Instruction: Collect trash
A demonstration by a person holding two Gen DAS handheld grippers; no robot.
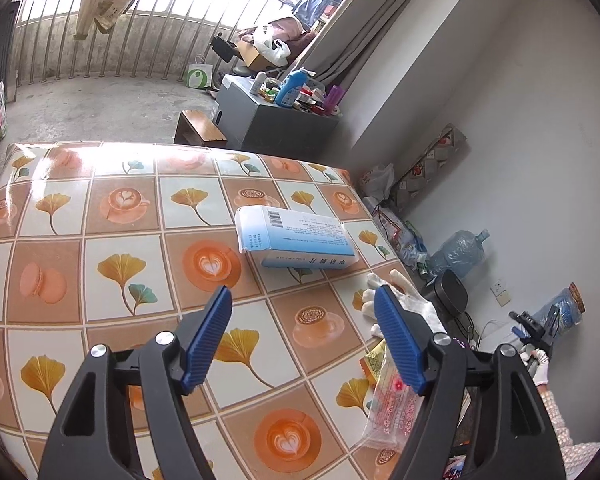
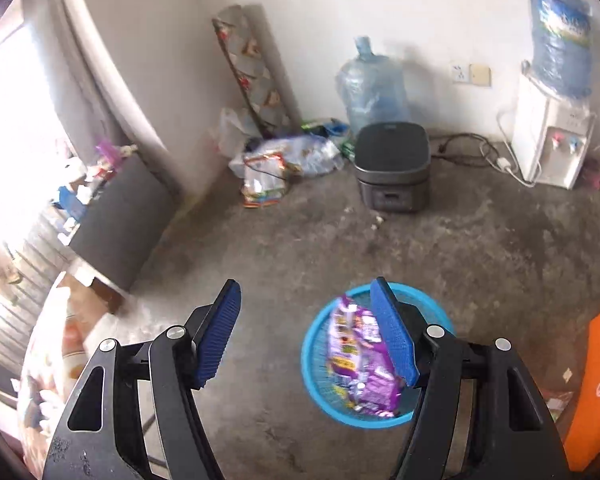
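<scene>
**Next pickup: left tongs nearest**

I see the left tongs [image 1: 302,338] wide and empty over the counter [image 1: 100,208]. The blue-white box [image 1: 296,238] lies just ahead, long axis slanting right. My right tongs [image 2: 306,334], also wide, hang above the blue basket [image 2: 314,376] holding a purple wrapper [image 2: 356,360].

A patterned oilcloth of ginkgo leaves and coffee cups covers the desk [image 1: 100,216]. Beyond it a grey cabinet [image 1: 260,120] stands by the curtain [image 1: 364,36], its top crowded with bottles, among them a blue one [image 1: 290,88]. A low wooden stool [image 1: 198,128] sits just beside the cabinet. Metal railings [image 1: 100,40] line the bright balcony, where clothes hang. Against the white wall leans a rolled patterned mat [image 2: 256,76], with an empty water jug [image 2: 370,84] near it and a dark lidded appliance [image 2: 392,160] on the concrete floor [image 2: 480,248]. A white water dispenser [image 2: 548,136] carries a blue bottle [image 2: 560,36].
</scene>
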